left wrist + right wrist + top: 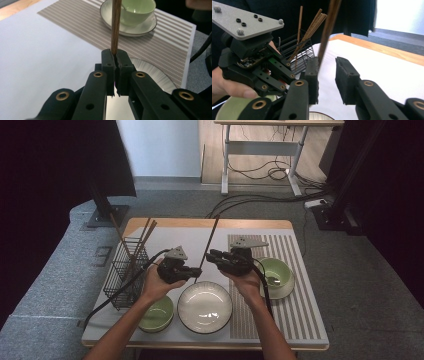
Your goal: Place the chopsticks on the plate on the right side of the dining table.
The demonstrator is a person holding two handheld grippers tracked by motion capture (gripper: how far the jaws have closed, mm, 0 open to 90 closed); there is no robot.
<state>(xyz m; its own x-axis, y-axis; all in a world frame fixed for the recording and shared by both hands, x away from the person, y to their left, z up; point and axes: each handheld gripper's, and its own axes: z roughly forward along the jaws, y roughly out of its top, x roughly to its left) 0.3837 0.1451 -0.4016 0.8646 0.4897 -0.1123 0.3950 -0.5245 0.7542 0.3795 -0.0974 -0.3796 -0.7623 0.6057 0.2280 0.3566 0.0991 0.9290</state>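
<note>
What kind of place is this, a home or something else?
Probably a lab or office set up for recording: dark curtains, a desk frame with loose cables, and tableware staged on a small table.

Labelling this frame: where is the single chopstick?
High view, table centre: the chopstick stands tilted above the white plate, clamped in the left tool, beside the right tool.

Two green bowls (156, 314), one white bowl (205, 307), one saucer (280, 292), one wire basket (123, 270), two hand-held grippers (197, 270)

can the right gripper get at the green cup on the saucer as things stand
Probably yes: the right gripper is open beside the chopstick that the left gripper holds, and the green cup sits uncovered just beside that hand.
</note>
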